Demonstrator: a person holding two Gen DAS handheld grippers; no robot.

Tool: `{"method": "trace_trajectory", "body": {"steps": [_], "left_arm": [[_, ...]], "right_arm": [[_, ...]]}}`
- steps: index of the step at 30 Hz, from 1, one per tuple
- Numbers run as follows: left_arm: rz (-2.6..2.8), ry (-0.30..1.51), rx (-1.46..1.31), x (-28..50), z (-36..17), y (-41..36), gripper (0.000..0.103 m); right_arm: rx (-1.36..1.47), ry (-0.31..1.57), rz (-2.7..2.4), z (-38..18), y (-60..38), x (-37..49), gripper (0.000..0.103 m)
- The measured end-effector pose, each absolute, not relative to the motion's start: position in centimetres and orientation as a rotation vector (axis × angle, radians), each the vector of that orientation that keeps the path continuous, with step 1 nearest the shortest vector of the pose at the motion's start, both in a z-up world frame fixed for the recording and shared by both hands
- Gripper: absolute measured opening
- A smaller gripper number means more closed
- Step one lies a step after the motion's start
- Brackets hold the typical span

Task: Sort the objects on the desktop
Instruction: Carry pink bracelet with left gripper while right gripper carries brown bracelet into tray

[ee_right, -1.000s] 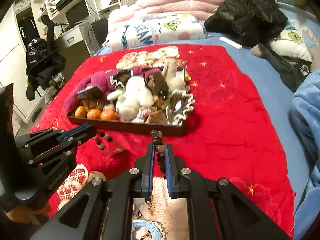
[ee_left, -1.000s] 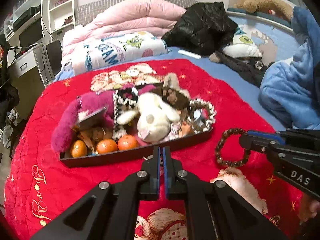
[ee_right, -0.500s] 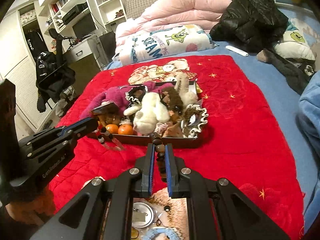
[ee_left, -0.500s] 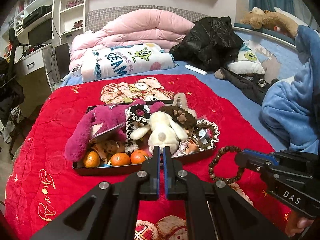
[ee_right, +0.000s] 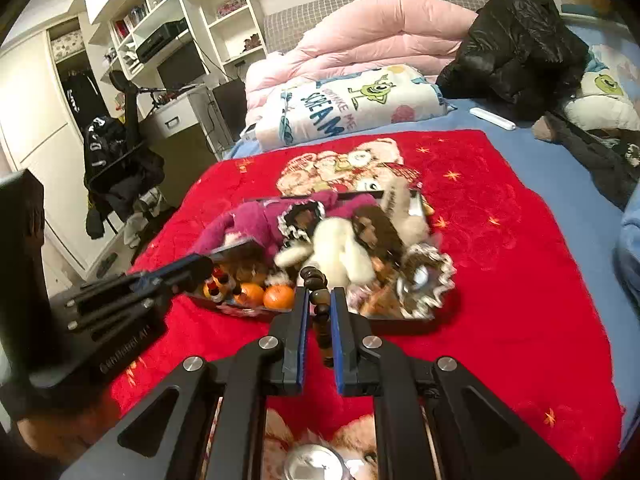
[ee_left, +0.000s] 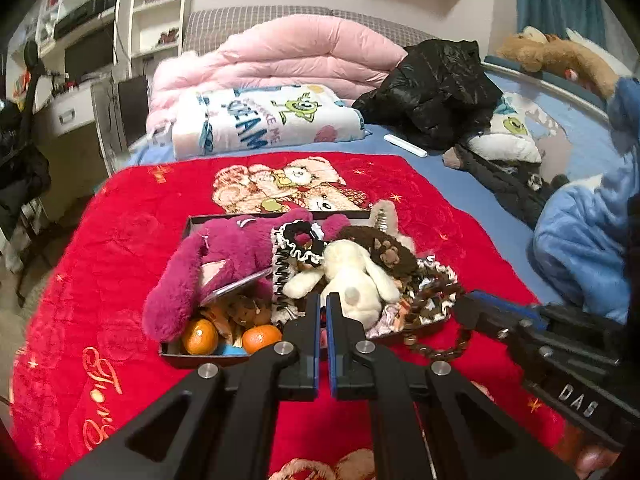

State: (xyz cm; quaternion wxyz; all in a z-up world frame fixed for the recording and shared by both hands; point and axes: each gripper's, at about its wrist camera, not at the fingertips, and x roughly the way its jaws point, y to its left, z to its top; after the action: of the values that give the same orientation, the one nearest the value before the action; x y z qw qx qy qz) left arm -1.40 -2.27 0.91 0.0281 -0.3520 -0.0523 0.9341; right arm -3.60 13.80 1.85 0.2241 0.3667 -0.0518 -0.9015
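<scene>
Bead bracelet clamped between right gripper pads, hung clear of blanket for carrying to tray at 12 o'clock. Left gripper clenched, nothing held.

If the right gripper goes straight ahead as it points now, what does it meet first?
Probably the tray's near rim or the white plush in it. The right gripper, shut on the bead bracelet, points there, but depth is unclear.

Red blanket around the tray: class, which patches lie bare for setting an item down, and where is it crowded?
Bare: the red blanket left of the black tray, and the stretch right of it toward the blue sheet. Crowded: the tray itself, heaped with the magenta plush, white plush and tangerines.
</scene>
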Motion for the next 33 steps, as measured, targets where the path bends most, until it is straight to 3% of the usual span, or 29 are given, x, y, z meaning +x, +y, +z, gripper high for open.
{"method": "trace_trajectory", "body": {"steps": [7, 11, 17, 21, 33], "left_arm": [[2.901, -0.226, -1.103, -5.0, 2.2, -4.4, 0.003], [2.933, -0.115, -1.088, -6.8, 2.5, -4.1, 0.003], [2.989, -0.051, -1.062, -8.2, 0.7, -4.1, 0.003], [2.984, -0.126, -1.101, -9.1, -1.4, -4.9, 0.003], [2.964, -0.127, -1.185, -9.7, -4.7, -4.3, 0.003]], "right_arm": [[1.029, -0.16, -2.419, 2.0, 11.0, -6.6, 0.01], [1.028, -0.197, -2.401, 2.0, 10.2, -8.0, 0.01], [0.983, -0.228, -2.398, 1.5, 8.9, -10.4, 0.01], [1.012, -0.235, -2.388, -0.6, 8.4, -12.1, 0.01], [1.065, -0.214, -2.392, -4.1, 7.9, -13.5, 0.01]]}}
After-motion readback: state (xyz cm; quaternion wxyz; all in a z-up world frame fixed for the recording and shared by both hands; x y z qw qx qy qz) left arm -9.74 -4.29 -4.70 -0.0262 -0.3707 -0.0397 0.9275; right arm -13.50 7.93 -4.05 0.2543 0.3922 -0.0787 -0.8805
